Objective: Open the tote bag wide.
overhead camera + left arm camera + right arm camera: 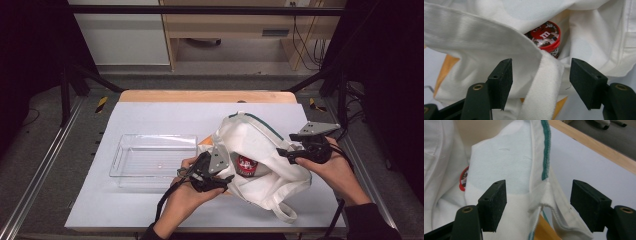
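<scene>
Both grippers, left (pixel 541 85) and right (pixel 539 206), spread astride the limp tote bag (pixel 255 145) rim; I'd pinch its thick hem.

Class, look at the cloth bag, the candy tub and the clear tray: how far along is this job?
Early stage. Done: the white cloth bag lies on the table with its mouth spread, so the red-lidded candy tub shows inside. In hand: both claws, left claw and right claw, stand open around the bag's rim, gripping nothing. Left, probably: lifting the tub out; the clear tray holds nothing yet.
</scene>
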